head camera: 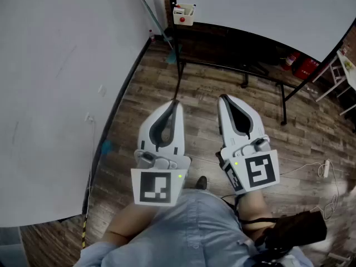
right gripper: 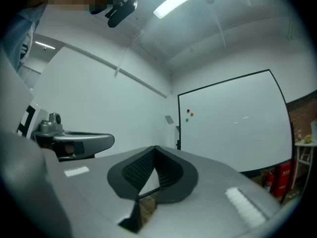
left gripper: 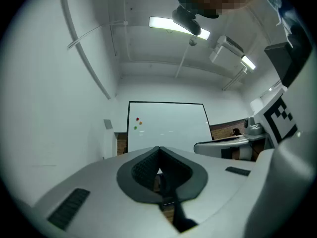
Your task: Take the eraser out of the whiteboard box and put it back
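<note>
Head view looks down on the left hand-held gripper (head camera: 175, 103) and the right hand-held gripper (head camera: 223, 98), held side by side over a wooden floor (head camera: 211, 82), close together but not touching. Both point away from the person toward a whiteboard (head camera: 267, 10) on a dark stand across the room.

The whiteboard box (head camera: 183, 14), a small cream container, hangs at the near lower corner of that board, well apart from both tools. The eraser cannot be made out at this distance; whether it sits in the box is not visible.

Left gripper view shows its two jaws clenched, the dark ribbed pads meeting at the tip with nothing between them. Right gripper view shows the same: jaws pressed together at the tip and empty.

Both gripper views face the whiteboard (left gripper: 168, 128) (right gripper: 233, 118), which carries three small coloured magnets (left gripper: 137, 123) (right gripper: 188, 114) near its upper left. A white wall (head camera: 50, 93) fills the left of the head view, and red fire extinguishers (head camera: 300, 65) stand on the floor below the board, at the right.
</note>
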The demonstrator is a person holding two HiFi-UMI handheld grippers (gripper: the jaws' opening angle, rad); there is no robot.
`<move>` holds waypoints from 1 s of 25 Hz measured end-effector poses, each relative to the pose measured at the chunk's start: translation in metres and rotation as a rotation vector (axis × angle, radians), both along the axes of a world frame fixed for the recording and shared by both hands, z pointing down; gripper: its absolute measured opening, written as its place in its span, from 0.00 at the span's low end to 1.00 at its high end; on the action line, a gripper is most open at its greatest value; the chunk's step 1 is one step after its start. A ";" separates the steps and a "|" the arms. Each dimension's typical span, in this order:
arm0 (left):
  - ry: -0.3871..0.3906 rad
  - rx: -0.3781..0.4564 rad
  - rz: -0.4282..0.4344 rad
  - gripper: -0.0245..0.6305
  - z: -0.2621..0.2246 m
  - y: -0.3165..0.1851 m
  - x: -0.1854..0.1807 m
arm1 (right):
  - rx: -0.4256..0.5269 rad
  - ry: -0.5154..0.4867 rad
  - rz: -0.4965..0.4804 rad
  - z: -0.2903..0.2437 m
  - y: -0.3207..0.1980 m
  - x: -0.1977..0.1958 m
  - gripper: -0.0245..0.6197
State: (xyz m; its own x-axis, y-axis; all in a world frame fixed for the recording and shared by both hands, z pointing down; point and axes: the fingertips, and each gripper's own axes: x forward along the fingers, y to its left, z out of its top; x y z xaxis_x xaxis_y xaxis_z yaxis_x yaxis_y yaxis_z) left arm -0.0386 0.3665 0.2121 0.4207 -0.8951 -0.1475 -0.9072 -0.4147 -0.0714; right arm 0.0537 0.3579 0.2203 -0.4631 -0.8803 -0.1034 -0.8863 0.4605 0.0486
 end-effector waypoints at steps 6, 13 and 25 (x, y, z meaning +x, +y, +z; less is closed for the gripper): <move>-0.005 0.003 -0.001 0.04 0.001 -0.001 0.006 | -0.006 -0.022 -0.011 0.001 -0.002 0.005 0.04; -0.004 0.002 -0.002 0.04 0.004 -0.001 0.020 | -0.007 -0.036 -0.014 0.004 -0.002 0.019 0.04; -0.036 -0.002 -0.026 0.04 0.006 -0.006 0.052 | -0.013 -0.066 -0.064 0.009 -0.003 0.053 0.04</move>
